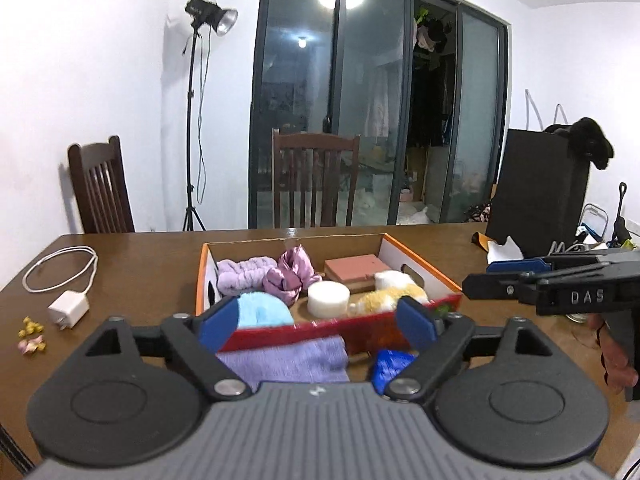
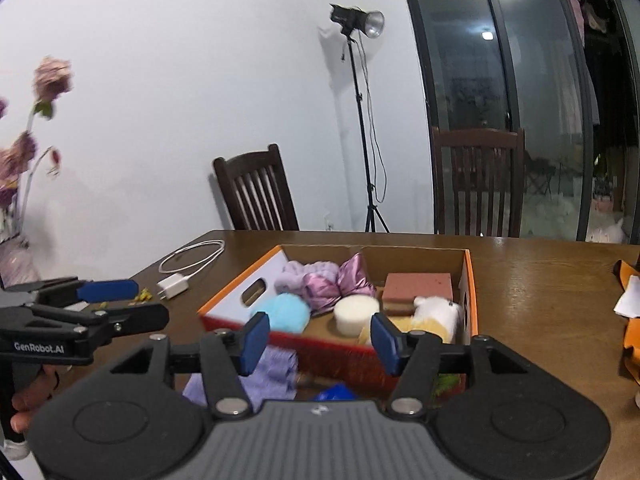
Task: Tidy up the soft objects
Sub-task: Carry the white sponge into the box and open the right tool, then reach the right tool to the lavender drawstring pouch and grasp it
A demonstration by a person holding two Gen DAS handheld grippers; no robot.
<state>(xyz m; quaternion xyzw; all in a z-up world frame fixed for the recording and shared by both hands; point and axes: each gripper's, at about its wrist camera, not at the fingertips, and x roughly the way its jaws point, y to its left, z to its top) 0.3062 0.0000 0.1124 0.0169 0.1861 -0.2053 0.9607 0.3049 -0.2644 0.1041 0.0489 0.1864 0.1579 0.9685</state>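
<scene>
Nearest to us, our left gripper (image 1: 316, 322) has its blue pads spread wide with nothing between them, and our right gripper (image 2: 316, 340) holds its pads clearly apart, also empty. No earlier view is given, so we say only how they stand.

Just beyond both sets of fingertips, on the table (image 1: 140, 256) at its near edge, lie the two soft things we judge still unsorted: a lavender cloth (image 1: 288, 360) and, to its right, a blue fuzzy item (image 1: 390, 366). Both sit below and slightly ahead of the pads, between us and the box's red near wall. The cloth's long axis runs left to right, parallel to that wall. From the left wrist view the cloth lies under the left pad side and the blue item under the right, so the left hand looks nearer the cloth, though blur keeps us unsure.

Farther on, the orange-rimmed cardboard box (image 1: 424, 264) holds a light blue puff (image 1: 264, 310), a white foam cylinder (image 1: 329, 298), a yellow-and-white plush (image 1: 394, 290), a satin pink scrunchie (image 1: 292, 272), a lilac headband (image 1: 244, 274) and a pink sponge block (image 1: 352, 268).

Readable writing: "DAS" on the right gripper's side, "GenRobot.AI" on the left one's.
</scene>
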